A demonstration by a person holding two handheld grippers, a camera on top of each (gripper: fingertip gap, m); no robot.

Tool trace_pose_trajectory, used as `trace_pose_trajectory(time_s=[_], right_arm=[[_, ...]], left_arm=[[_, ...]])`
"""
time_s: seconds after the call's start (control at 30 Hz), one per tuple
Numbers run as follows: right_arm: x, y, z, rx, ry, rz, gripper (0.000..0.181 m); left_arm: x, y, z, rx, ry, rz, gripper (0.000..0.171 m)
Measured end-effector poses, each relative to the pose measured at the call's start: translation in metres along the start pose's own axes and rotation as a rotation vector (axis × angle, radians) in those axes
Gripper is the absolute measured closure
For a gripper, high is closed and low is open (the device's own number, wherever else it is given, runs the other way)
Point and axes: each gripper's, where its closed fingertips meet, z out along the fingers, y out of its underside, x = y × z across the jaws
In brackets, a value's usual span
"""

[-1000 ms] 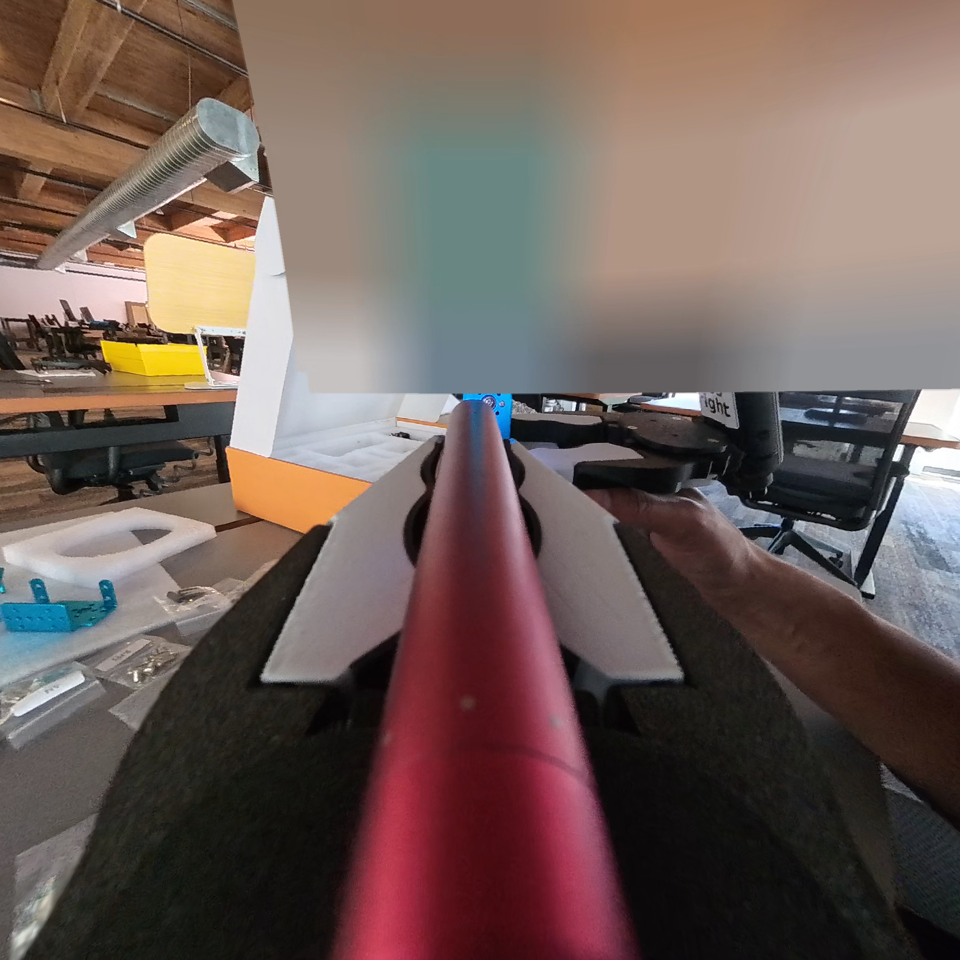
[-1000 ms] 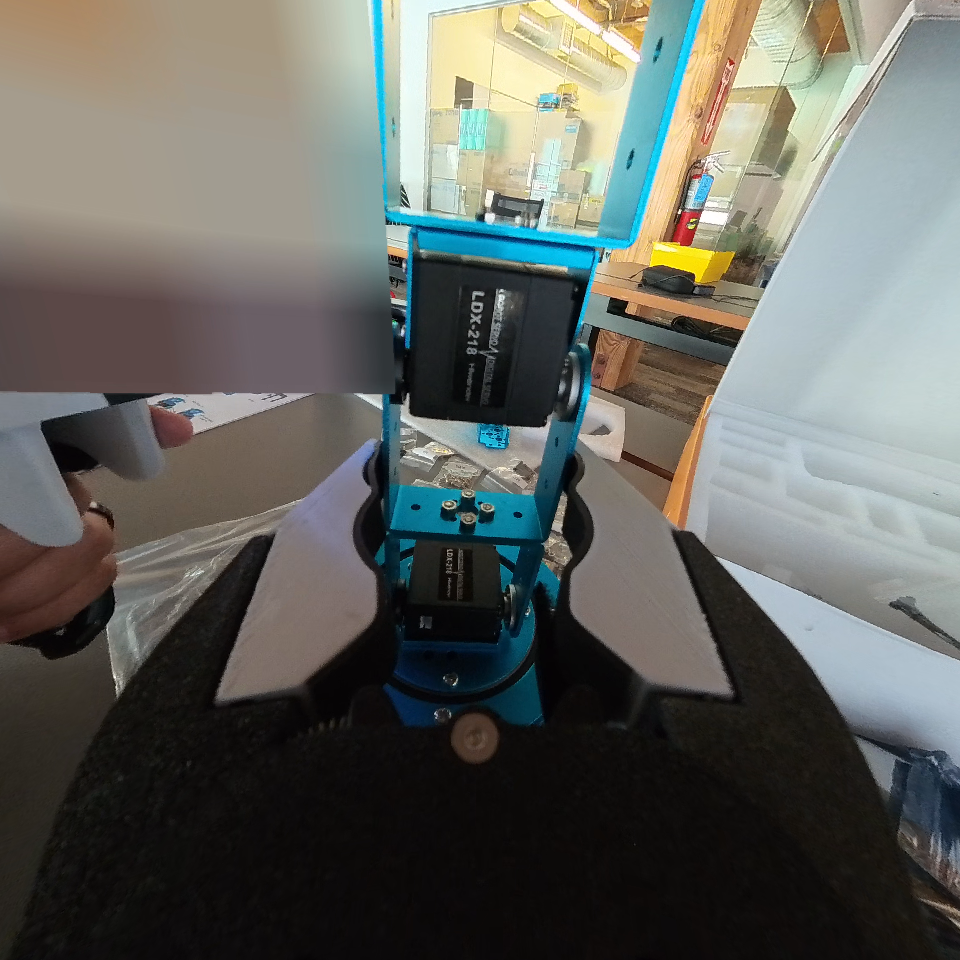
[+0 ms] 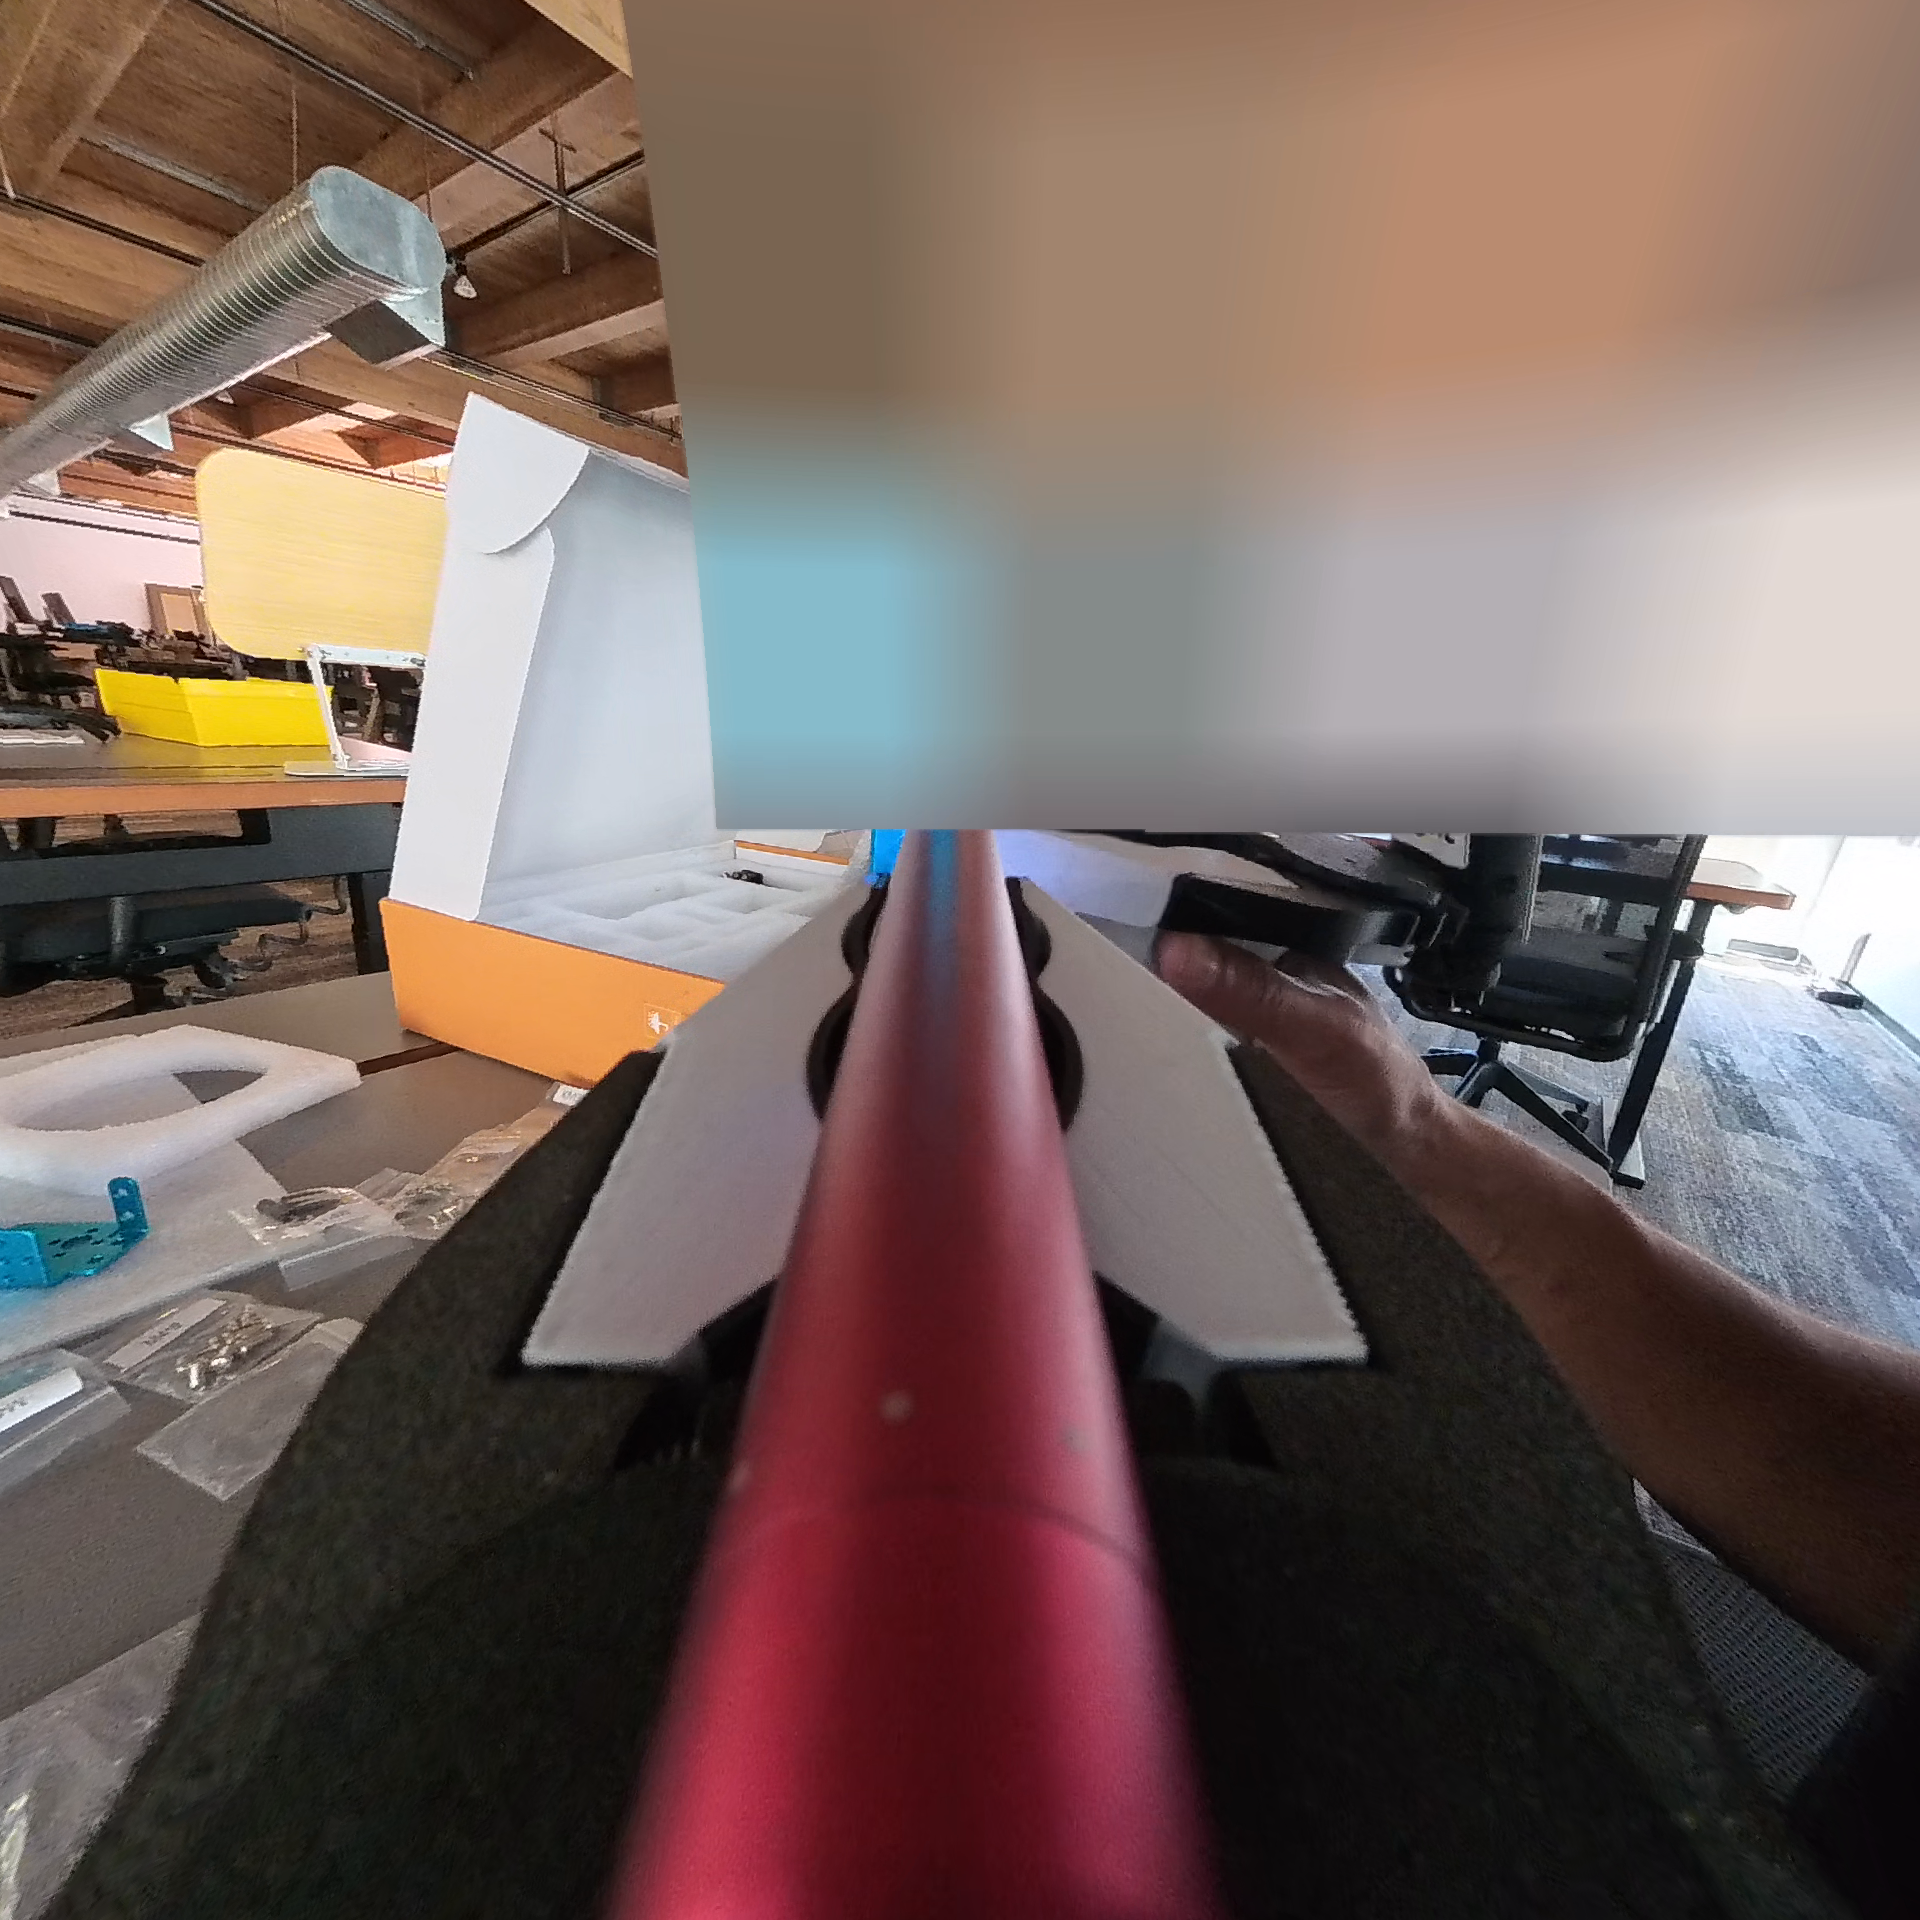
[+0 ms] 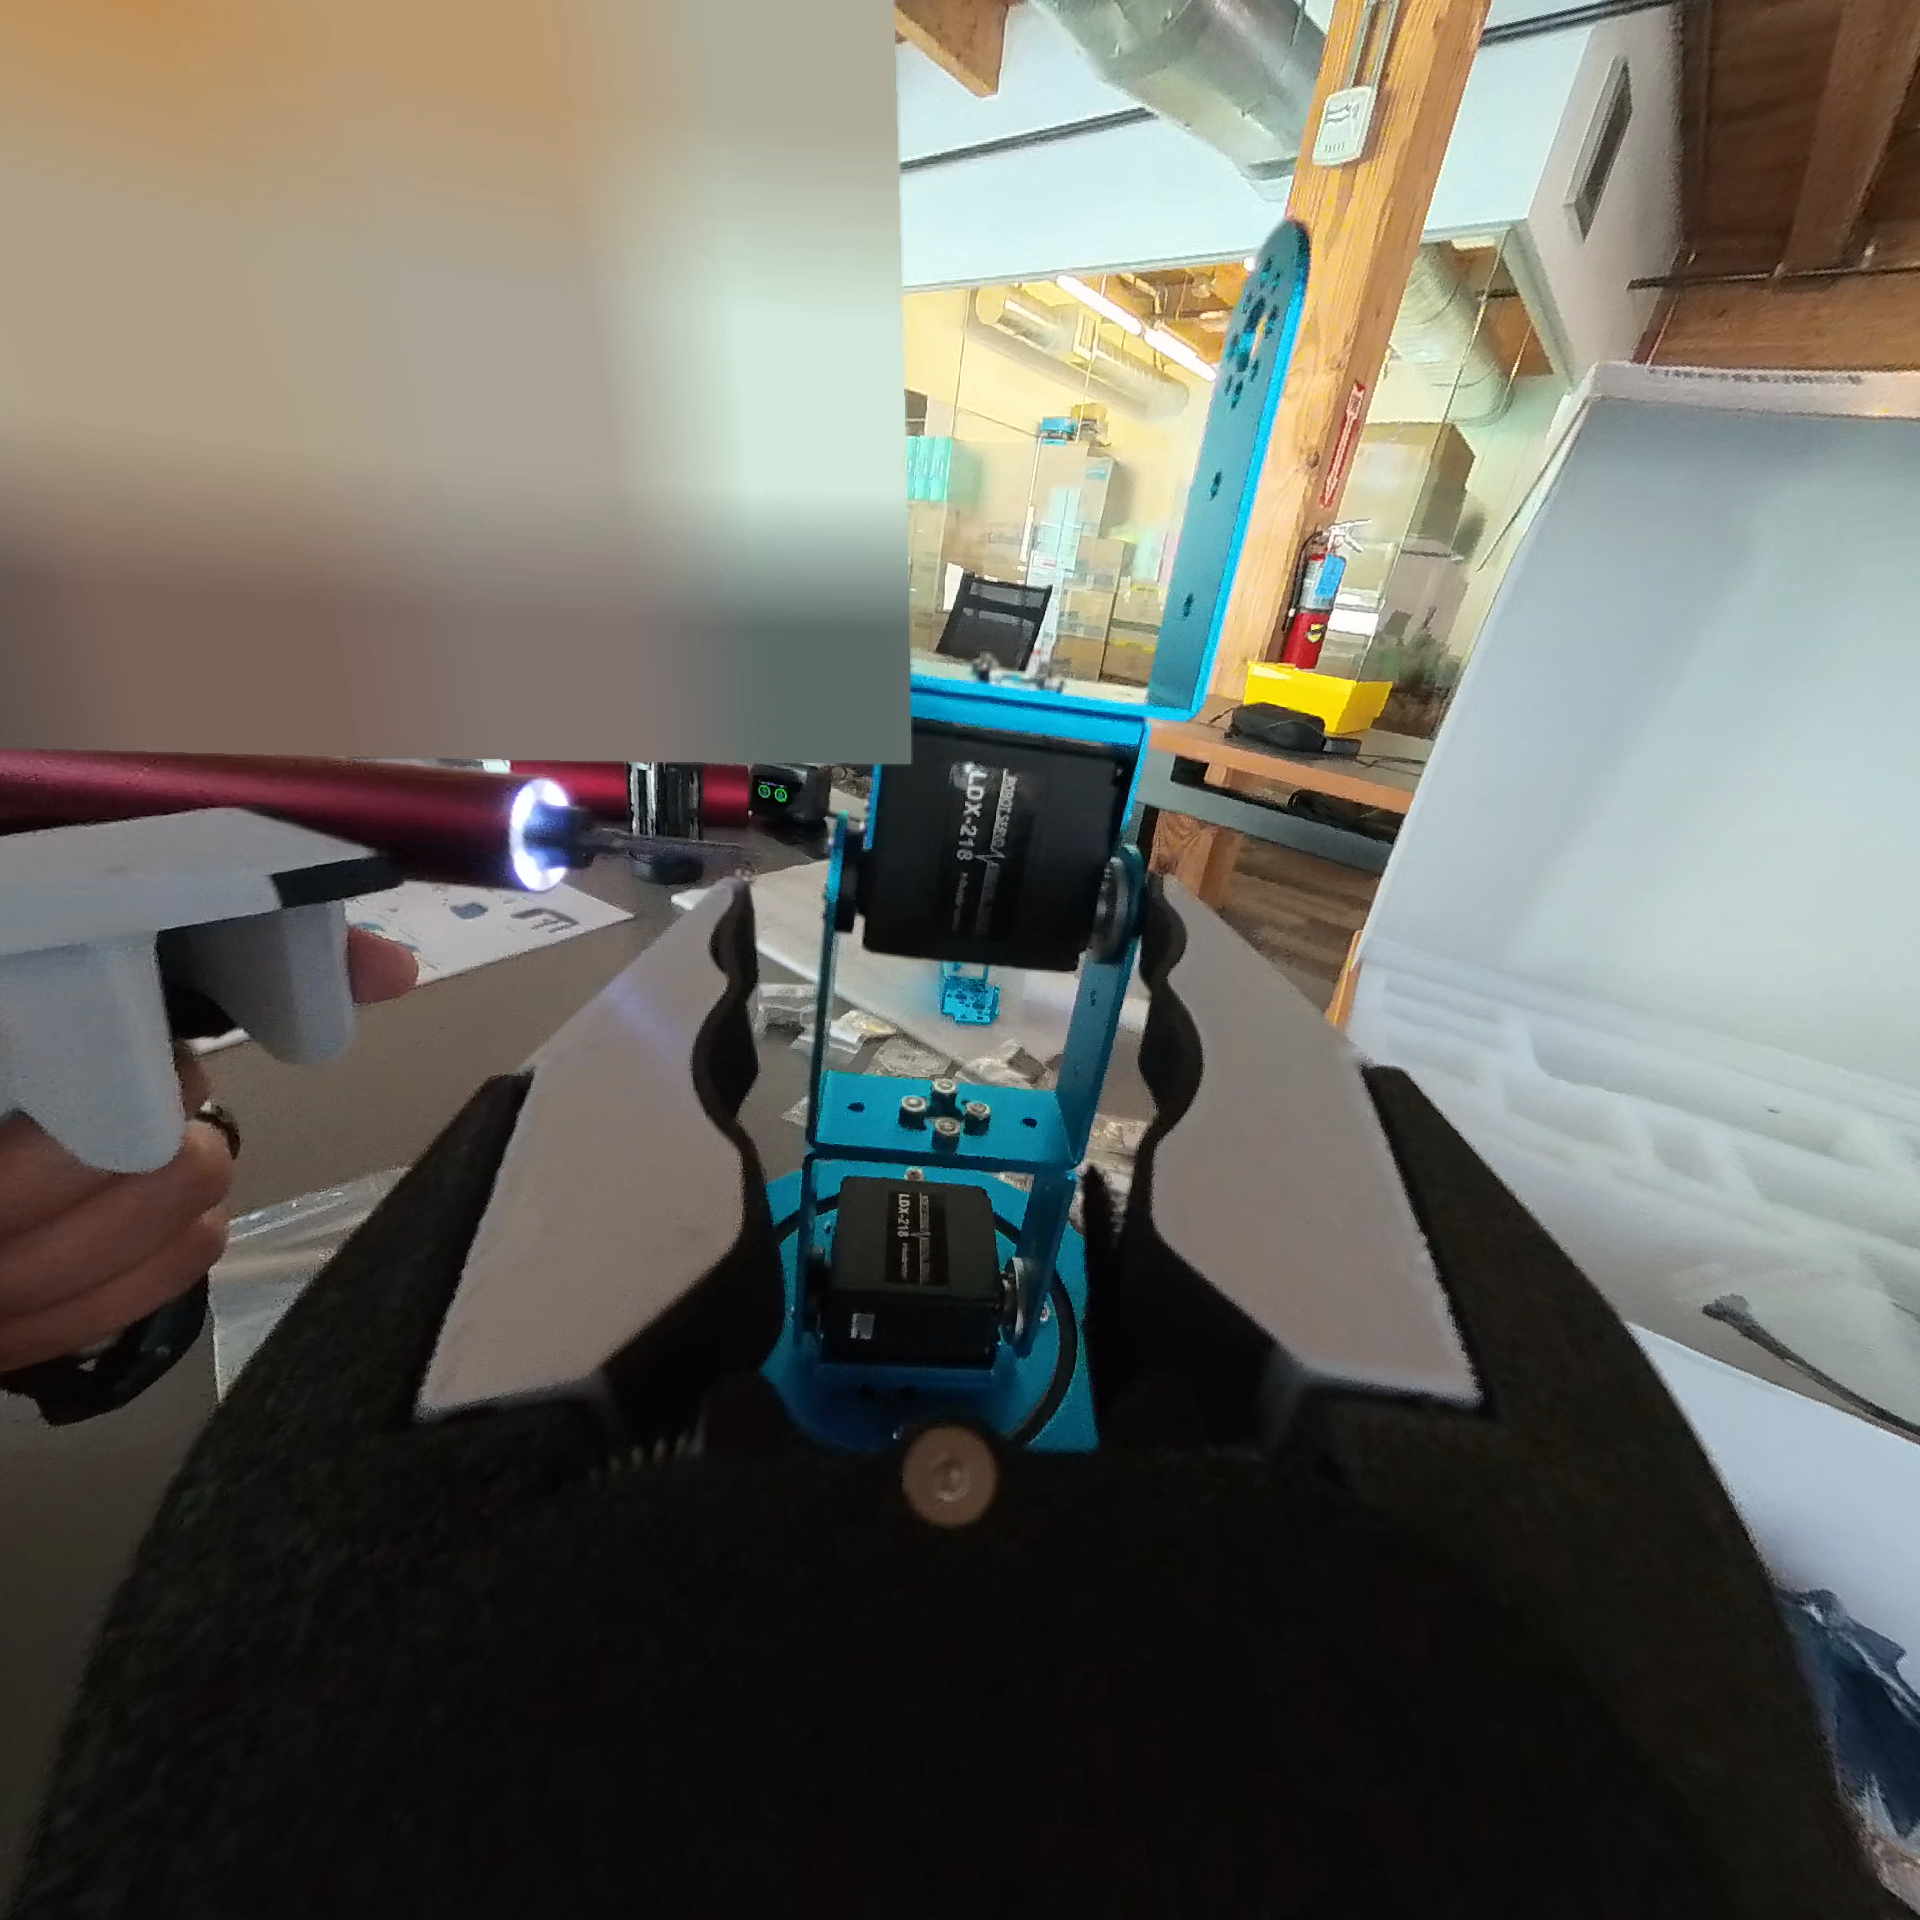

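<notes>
Foam [image 3: 135,1091], a small blue bracket [image 3: 62,1247] and clear bags of hardware [image 3: 312,1216] are lying at the left edge of the left wrist view on the table [image 3: 312,1039]. An orange-and-white box [image 3: 551,977] is standing open behind them.

At the centre, the left tongs [image 3: 940,894] are clenching a red screwdriver [image 3: 935,1351], which is running straight along the gap between them. To the right, a hand [image 3: 1299,1029] is gripping the other tool's handle.

With so long a tool, a centred and level hold is probably mattering most, so that the tip is not wandering.

In the right wrist view, the screwdriver is coming in from the left with its tip light glowing, near but not touching the blue servo frame [image 4: 935,1117]. At the centre, the right tongs [image 4: 940,894] are standing released around that upright frame. A gap is showing at its left side, while the right finger is lying just beside it. A black servo [image 4: 987,862] is sitting between the uprights.

Only this view is showing the lit tip and the frame. The left one is hiding both behind the screwdriver's body and the blur, but it alone is showing the parts on the table.
</notes>
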Motion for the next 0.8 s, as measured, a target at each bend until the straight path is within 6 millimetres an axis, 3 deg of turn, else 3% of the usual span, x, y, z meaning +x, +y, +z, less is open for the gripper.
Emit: trace_pose_trajectory(time_s=[0.8], right_arm=[[-0.0018,-0.0073,-0.0034,0.026,0.04,-0.111,0.113]], left_arm=[[0.0052,-0.0053,-0.0074,-0.006,-0.007,0.038,0.15]])
